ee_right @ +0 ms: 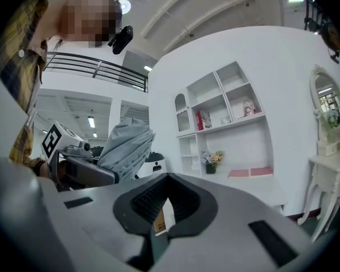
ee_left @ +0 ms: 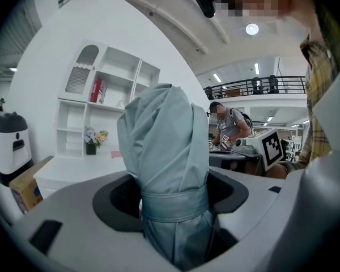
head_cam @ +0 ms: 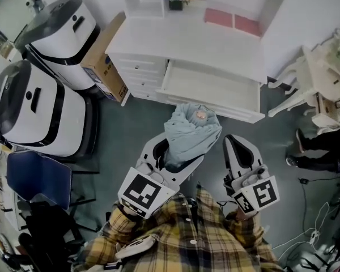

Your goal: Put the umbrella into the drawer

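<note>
The white dresser (head_cam: 158, 44) is standing ahead of the person, and its drawer (head_cam: 212, 86) is hanging fully pulled out, with its floor showing bare. The folded grey-blue umbrella (head_cam: 190, 130) is sitting in the left gripper (head_cam: 178, 152), whose jaws are pressing on it just at the strap, so this gripper is grasping the umbrella. The right gripper (head_cam: 233, 141) is waiting beside it with jaws brought together and nothing between them.

The top end of the umbrella is pointing toward the drawer and is reaching near the drawer's front edge, toward its left half. Its long axis is running almost across that front edge, while the drawer is stretching long from left to right. I am judging that the left hand needs to go forward over the front edge and turn the umbrella along the drawer. The drawer is giving wide room. The cardboard box (head_cam: 105, 61) is leaning at the dresser's left corner, well apart from this path.
</note>
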Demonstrator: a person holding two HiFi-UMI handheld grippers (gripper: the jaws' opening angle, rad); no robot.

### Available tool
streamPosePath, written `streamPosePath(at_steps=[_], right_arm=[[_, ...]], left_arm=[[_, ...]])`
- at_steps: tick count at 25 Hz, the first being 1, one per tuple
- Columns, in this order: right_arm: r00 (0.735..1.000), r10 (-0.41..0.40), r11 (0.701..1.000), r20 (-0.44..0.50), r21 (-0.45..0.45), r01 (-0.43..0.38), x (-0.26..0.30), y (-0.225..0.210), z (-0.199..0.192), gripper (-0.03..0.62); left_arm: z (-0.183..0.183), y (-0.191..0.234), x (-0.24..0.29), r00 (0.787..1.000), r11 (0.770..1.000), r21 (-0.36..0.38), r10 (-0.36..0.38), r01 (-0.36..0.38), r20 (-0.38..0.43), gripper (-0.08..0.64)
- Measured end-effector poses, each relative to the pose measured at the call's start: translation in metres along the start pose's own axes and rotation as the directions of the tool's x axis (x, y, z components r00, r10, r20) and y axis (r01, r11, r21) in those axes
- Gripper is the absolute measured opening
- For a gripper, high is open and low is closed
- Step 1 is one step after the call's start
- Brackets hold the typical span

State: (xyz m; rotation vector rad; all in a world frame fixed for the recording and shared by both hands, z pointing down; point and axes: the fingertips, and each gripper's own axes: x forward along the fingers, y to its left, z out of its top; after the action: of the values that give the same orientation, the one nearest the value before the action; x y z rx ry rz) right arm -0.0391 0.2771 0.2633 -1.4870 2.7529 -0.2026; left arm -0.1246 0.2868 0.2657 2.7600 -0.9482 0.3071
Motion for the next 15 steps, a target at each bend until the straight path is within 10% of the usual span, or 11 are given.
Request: streamPosePath(at_steps=[15], right_arm=[[0.995, -0.08, 0.997, -0.06, 0.006, 0.08, 0.109, -0.037, -0.009, 0.015]], left_arm=[[0.01, 0.115, 0.043, 0.998, 0.997, -0.038, -0.067, 0.066, -0.022, 0.325]])
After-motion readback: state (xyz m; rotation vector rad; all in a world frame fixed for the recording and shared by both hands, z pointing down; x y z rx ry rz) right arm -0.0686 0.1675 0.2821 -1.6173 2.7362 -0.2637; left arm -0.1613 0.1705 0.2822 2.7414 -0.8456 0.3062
